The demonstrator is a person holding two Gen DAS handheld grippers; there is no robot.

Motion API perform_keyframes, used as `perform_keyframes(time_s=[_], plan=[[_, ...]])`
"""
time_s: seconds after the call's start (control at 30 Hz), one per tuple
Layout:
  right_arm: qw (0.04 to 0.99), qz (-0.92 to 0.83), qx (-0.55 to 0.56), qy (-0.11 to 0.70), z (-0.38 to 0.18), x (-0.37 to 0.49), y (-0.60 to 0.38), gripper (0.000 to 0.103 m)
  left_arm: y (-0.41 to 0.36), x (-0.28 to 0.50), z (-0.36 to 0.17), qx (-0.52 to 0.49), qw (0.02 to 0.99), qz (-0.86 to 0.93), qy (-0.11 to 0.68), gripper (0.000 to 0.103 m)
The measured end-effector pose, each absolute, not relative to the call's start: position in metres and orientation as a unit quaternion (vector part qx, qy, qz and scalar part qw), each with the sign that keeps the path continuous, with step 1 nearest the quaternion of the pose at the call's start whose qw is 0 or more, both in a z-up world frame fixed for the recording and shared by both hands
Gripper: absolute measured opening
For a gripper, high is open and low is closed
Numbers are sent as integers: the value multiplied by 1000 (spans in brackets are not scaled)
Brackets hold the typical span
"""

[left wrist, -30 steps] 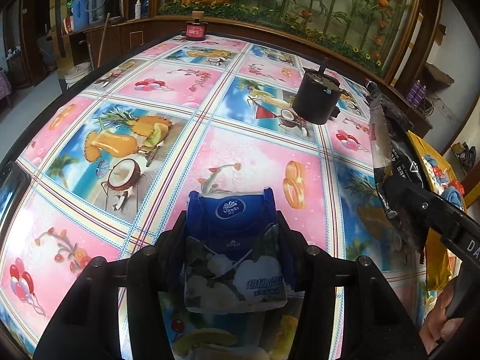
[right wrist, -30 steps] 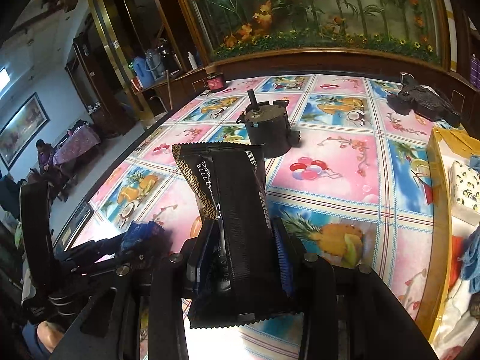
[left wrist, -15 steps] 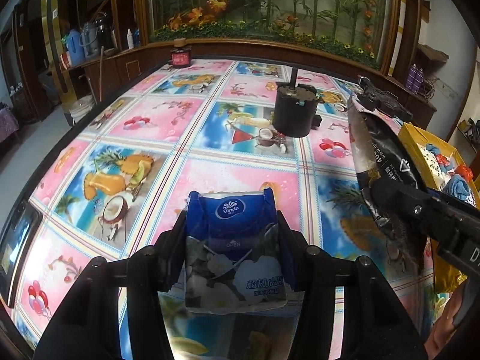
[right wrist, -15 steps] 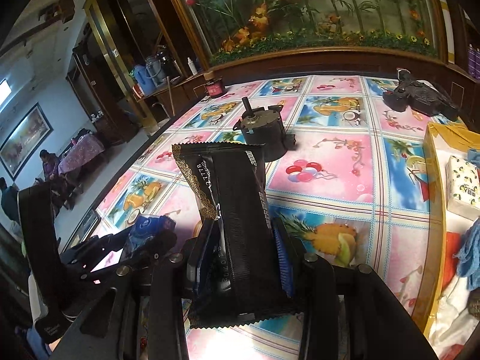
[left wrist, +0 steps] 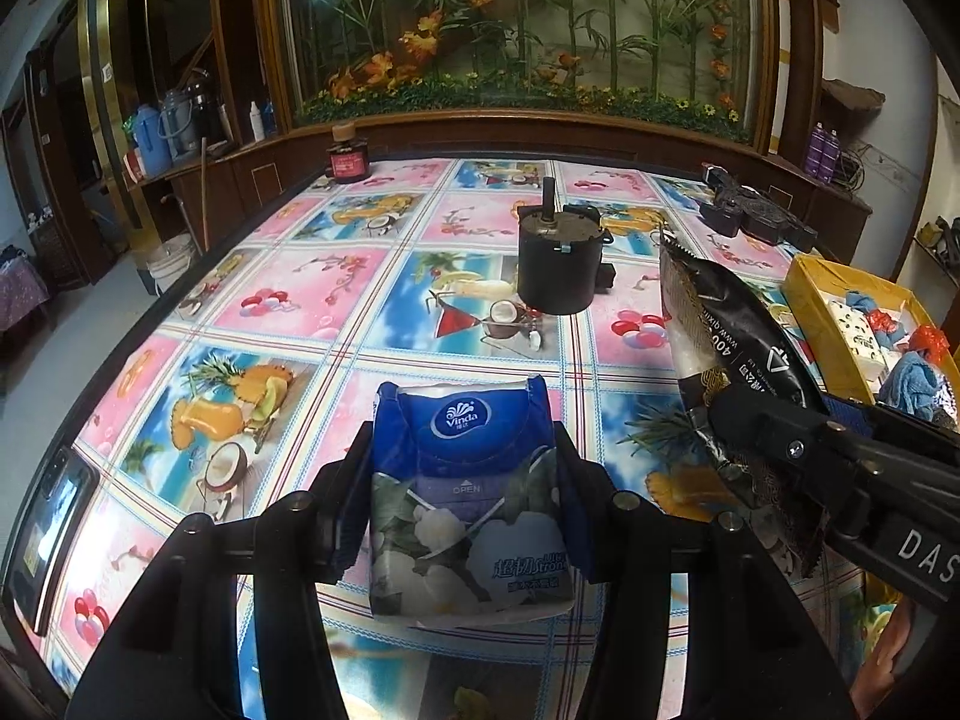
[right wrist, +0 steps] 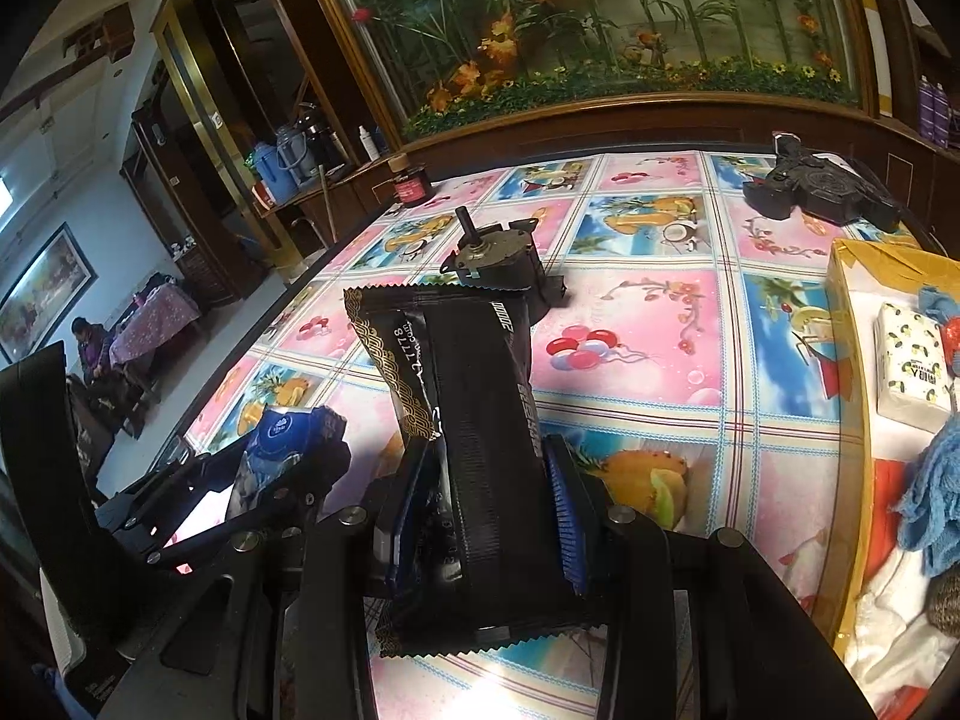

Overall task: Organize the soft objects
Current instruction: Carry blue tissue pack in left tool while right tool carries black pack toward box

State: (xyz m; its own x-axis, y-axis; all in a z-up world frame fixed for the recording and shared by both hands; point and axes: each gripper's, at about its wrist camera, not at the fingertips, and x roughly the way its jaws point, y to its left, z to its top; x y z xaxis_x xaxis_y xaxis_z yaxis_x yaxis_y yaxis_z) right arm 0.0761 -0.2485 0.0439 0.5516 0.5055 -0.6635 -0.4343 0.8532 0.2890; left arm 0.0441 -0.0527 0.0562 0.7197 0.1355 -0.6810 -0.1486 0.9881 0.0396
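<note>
My left gripper [left wrist: 462,480] is shut on a blue tissue pack [left wrist: 465,492] marked Vinda, lifted above the table. The same tissue pack [right wrist: 282,450] and left gripper [right wrist: 294,468] show at the lower left of the right wrist view. My right gripper [right wrist: 486,498] is shut on a black foil packet [right wrist: 480,420], held upright over the tablecloth. That black packet [left wrist: 720,330] and the right gripper [left wrist: 774,432] appear at the right of the left wrist view. A yellow box [right wrist: 852,360] at the right holds a white tissue pack [right wrist: 912,372] and blue cloth [right wrist: 936,498].
A black cylindrical motor [left wrist: 561,258] stands mid-table on the fruit-print tablecloth [left wrist: 300,288]. A dark jar [left wrist: 347,162] sits at the far edge, a black device [left wrist: 756,216] at the far right. A phone [left wrist: 48,534] lies at the near left edge. A person [right wrist: 90,348] sits in the far room.
The left gripper has risen and rolled level with the tissue pack, moving toward the right gripper. The right gripper and its packet have barely moved.
</note>
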Motion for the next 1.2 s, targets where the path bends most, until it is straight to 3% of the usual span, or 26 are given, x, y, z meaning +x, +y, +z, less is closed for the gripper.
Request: perform_keyframes(time_s=[1.2], plan=[[887, 256, 88, 375, 45, 57, -298, 37, -84, 35, 68, 36, 937, 76, 338, 51]])
